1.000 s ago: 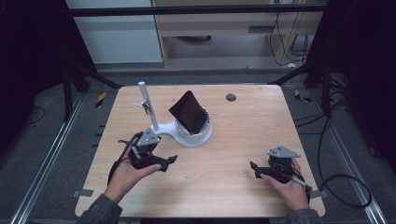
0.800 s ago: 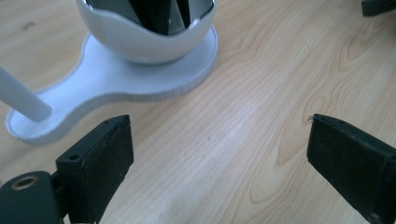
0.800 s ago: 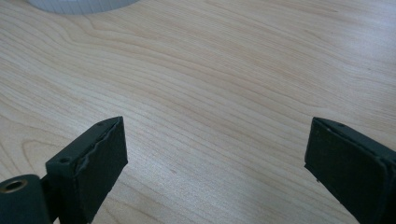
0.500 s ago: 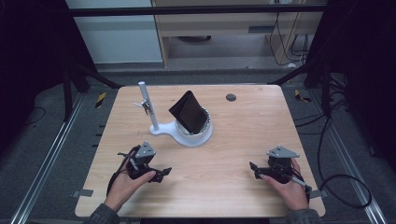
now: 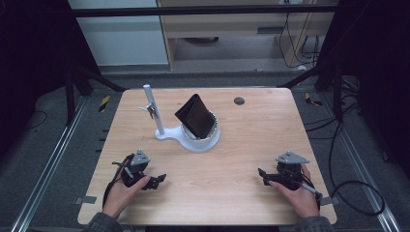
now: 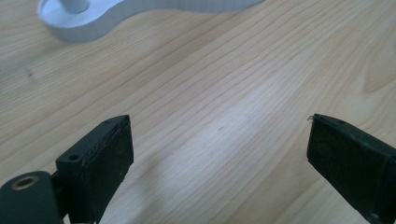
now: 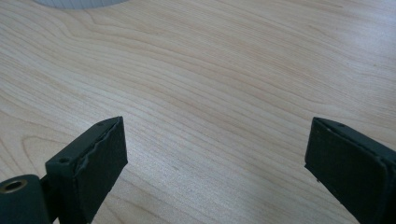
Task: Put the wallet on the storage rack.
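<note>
A white stand (image 5: 193, 141) with an upright post (image 5: 153, 108) sits at the middle of the wooden table (image 5: 251, 130). A black wallet-like case (image 5: 195, 115) leans tilted in the stand's round cup. A small metal piece (image 5: 149, 109) hangs on the post. My left gripper (image 5: 157, 181) rests near the front left edge, open with nothing between its jaws; its pads (image 6: 109, 158) frame bare wood and the stand's base (image 6: 93, 21) lies ahead. My right gripper (image 5: 264, 177) rests at the front right, open over bare wood, pads (image 7: 100, 156) wide apart.
A small dark round hole (image 5: 239, 101) marks the table's far right part. Metal frame legs and cables stand on the floor around the table. Shelving lies beyond the far edge.
My left gripper has drawn back from beside the stand toward the front left edge of the table. The right gripper has stayed put.
</note>
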Available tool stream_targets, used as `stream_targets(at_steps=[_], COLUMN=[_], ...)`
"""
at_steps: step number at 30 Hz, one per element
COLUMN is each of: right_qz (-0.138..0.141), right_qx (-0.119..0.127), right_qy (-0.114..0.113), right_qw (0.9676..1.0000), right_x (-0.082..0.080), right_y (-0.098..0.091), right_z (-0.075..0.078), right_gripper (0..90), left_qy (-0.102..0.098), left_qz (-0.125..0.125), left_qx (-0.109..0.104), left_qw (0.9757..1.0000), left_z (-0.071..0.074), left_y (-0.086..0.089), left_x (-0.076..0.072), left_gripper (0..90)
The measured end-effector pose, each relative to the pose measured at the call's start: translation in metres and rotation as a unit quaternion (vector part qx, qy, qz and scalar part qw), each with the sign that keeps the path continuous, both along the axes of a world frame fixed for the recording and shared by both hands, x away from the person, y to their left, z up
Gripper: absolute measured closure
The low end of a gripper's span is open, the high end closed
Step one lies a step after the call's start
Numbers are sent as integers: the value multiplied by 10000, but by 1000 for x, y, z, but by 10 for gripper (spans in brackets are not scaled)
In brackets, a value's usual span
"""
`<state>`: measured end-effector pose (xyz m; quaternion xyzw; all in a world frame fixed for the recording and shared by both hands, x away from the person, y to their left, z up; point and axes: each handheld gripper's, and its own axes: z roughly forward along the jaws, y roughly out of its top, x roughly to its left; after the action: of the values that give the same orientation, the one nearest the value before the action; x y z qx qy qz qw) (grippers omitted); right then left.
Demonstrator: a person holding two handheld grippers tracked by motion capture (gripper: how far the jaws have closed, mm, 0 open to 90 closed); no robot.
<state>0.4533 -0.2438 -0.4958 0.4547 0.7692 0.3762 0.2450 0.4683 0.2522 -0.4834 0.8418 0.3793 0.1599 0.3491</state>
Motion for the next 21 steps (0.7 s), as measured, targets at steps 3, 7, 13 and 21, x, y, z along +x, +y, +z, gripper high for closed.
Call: stream_targets(at_steps=[3, 7, 13, 21], right_qz=[-2, -9, -48, -38], right_qx=[7, 38, 80, 41], right_qy=[14, 67, 174, 447], right_qw=[10000, 10000, 9998, 9990], right_x=[0, 1, 3, 7], right_y=[0, 0, -1, 2], right_z=[0, -1, -4, -12], right_gripper=[59, 56, 51, 44], left_qy=[12, 10, 25, -83], left_qz=[185, 309, 495, 538], left_qx=[-53, -24, 13, 53], left_qw=[9998, 9995, 9988, 9985], left_z=[-7, -12, -19, -24], left_y=[11, 19, 29, 30], left_x=[3, 5, 8, 10], left_gripper=[72, 71, 71, 44])
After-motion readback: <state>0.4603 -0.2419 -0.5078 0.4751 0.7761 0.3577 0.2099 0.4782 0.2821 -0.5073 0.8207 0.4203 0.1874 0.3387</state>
